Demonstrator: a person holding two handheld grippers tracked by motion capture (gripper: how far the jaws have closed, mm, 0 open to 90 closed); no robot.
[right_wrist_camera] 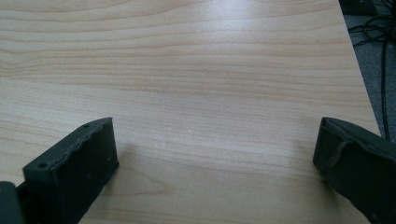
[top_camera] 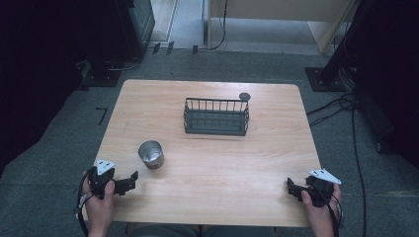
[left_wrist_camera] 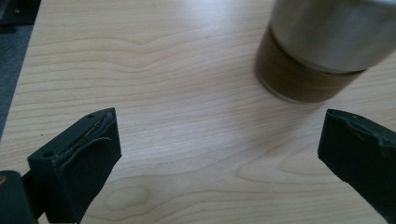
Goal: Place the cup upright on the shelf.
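Observation:
A shiny metal cup [top_camera: 151, 153] stands upright on the wooden table [top_camera: 207, 197], left of the middle. In the left gripper view the cup [left_wrist_camera: 322, 46] sits just ahead and to the right of the jaws. My left gripper [top_camera: 129, 180] rests at the table's near left corner, a short way below and left of the cup, open with nothing between its jaws [left_wrist_camera: 219, 154]. My right gripper [top_camera: 292, 189] lies at the near right edge, its jaws [right_wrist_camera: 215, 163] wide open over bare wood. A dark wire basket [top_camera: 216, 116] stands at the table's far middle.
A small grey round object [top_camera: 244, 96] sits behind the basket's far right corner. Cables [top_camera: 341, 106] run over the carpet to the right of the table. Dark equipment and stands flank both sides, with a pale cabinet at the back.

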